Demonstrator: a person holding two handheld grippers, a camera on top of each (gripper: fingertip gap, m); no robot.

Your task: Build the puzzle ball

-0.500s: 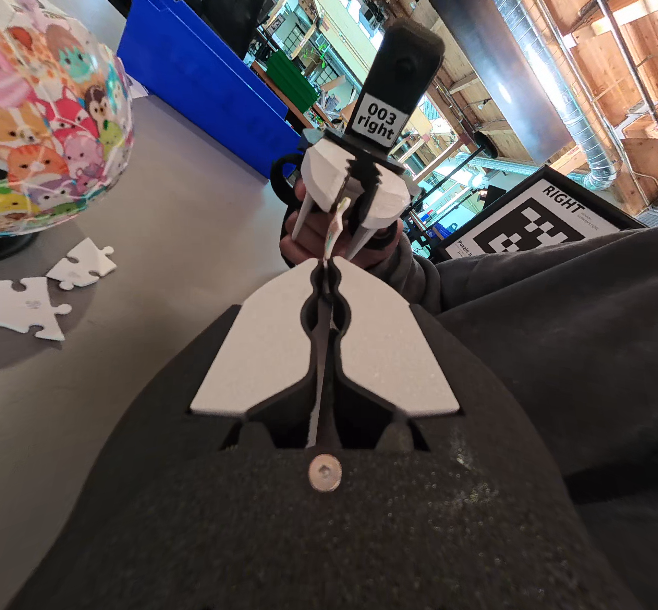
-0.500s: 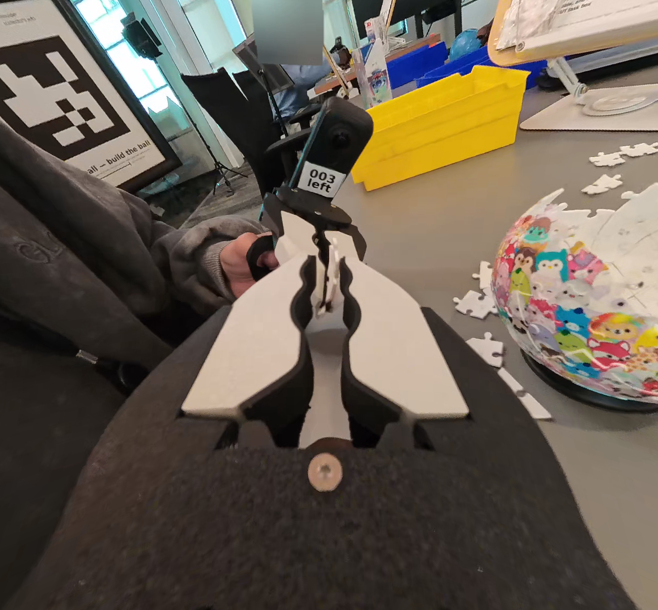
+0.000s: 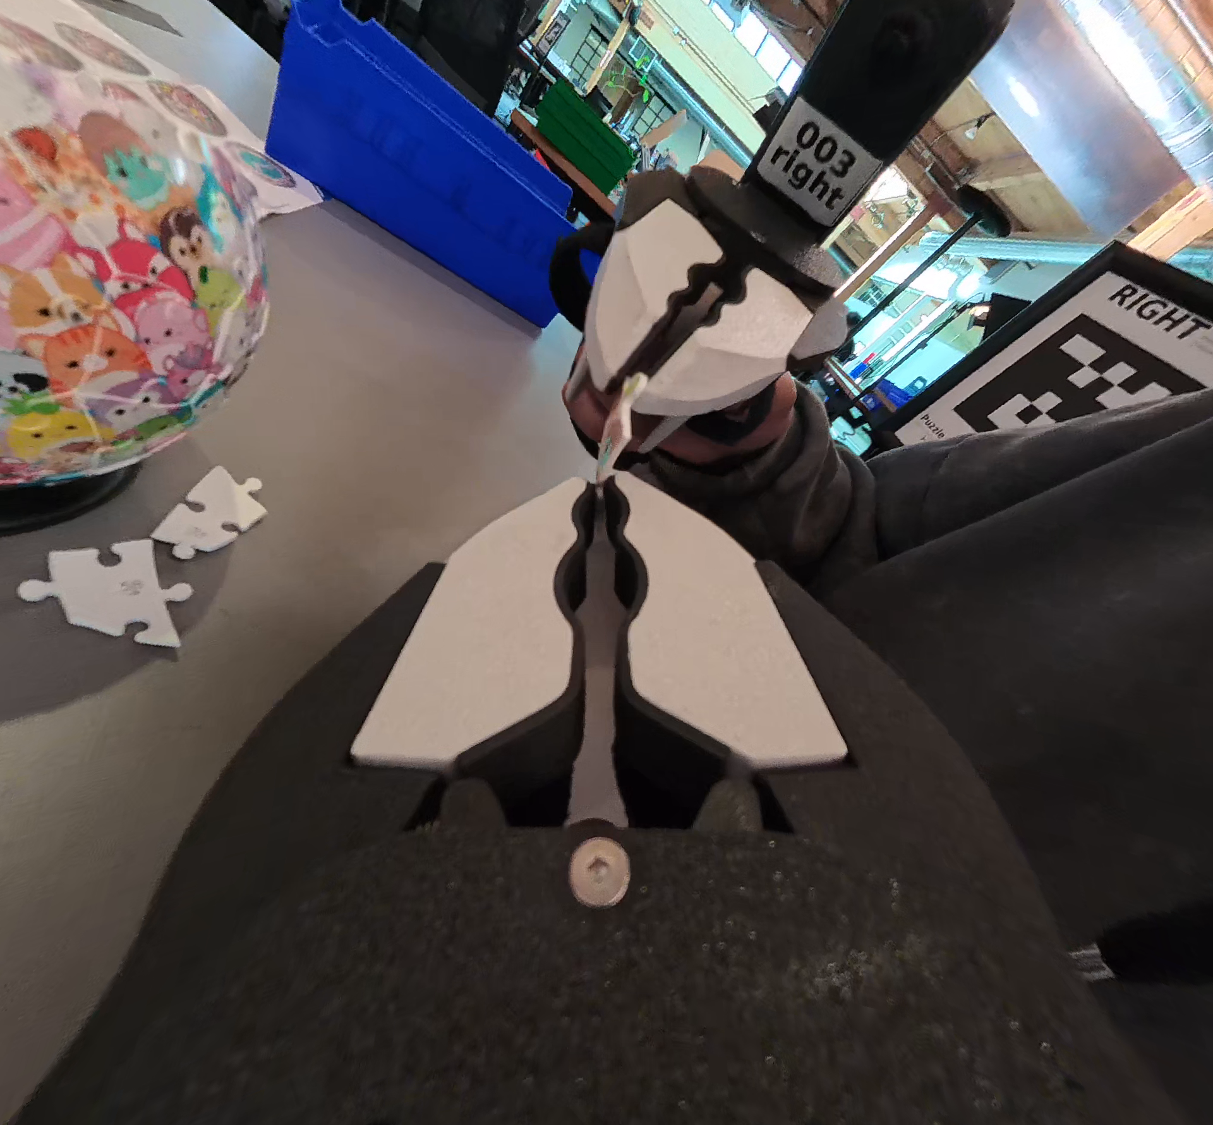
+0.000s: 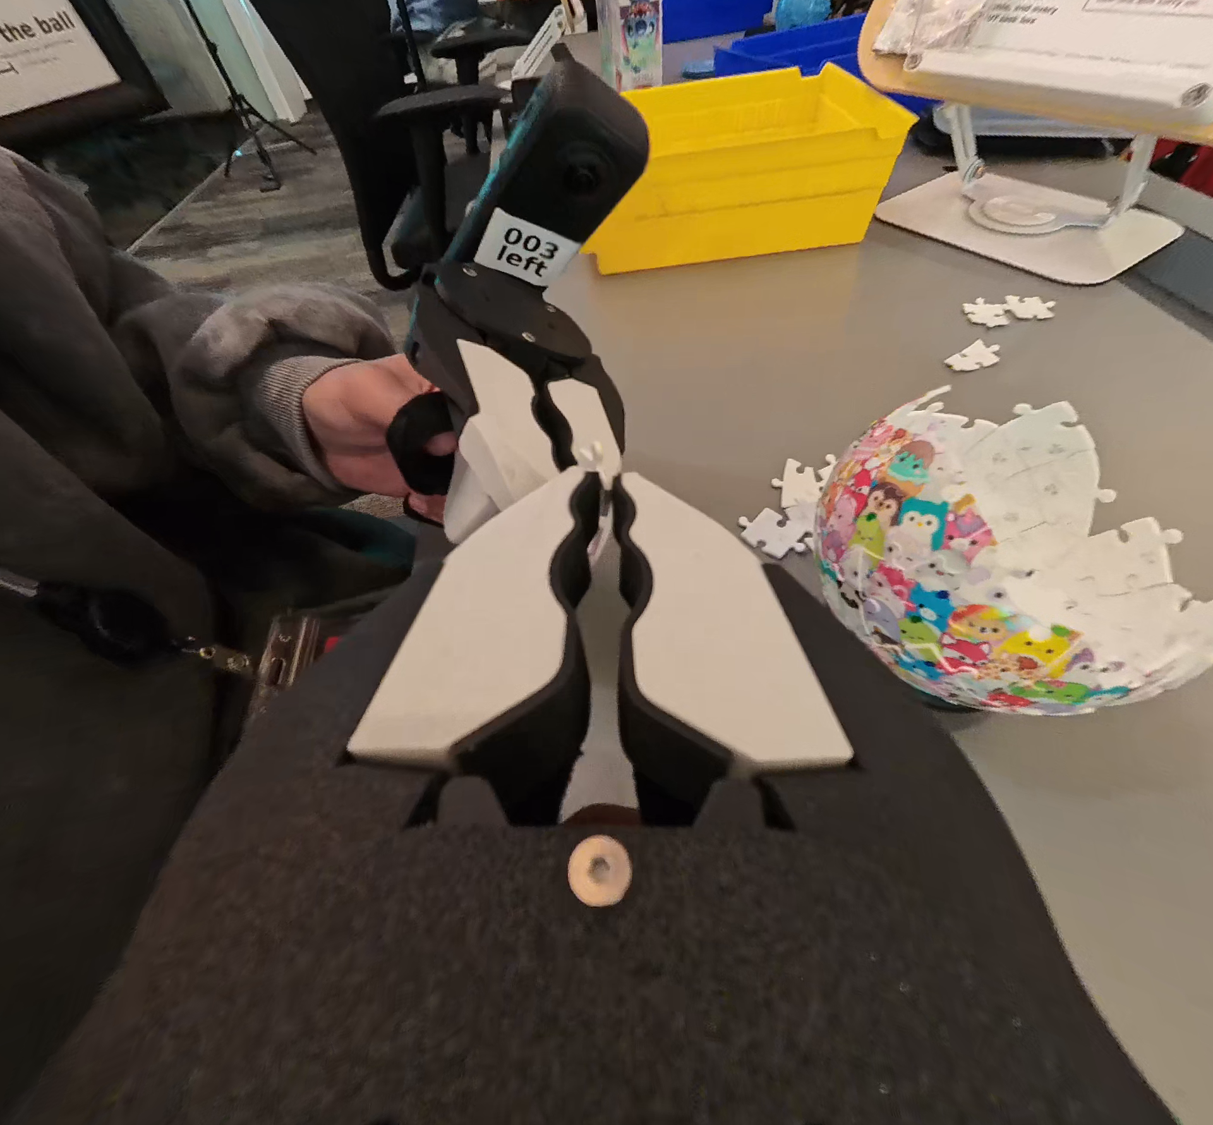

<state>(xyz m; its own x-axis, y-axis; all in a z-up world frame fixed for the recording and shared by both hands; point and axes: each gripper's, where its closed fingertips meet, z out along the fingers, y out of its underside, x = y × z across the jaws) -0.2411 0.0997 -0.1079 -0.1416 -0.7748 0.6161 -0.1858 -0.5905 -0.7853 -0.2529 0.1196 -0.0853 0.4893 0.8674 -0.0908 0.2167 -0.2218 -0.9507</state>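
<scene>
Since half a second ago, both hand-held grippers have drawn closer, tip to tip at frame centre. Right hand-held gripper [image 4: 600, 489] pinches the thin, light puzzle piece [image 3: 617, 430] by its edge; left hand-held gripper [image 3: 598, 489] stands nearly closed, seemingly empty. The fragile half-built puzzle ball [image 4: 998, 575] sits on the desk [image 4: 820, 358], right of frame.

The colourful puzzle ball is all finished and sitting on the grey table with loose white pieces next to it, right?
Not quite. The puzzle ball is only partly built: the right wrist view shows its top open, with jagged white edges and the bare inside showing. The rest holds: it sits on the grey table, with loose white pieces beside it.
</scene>
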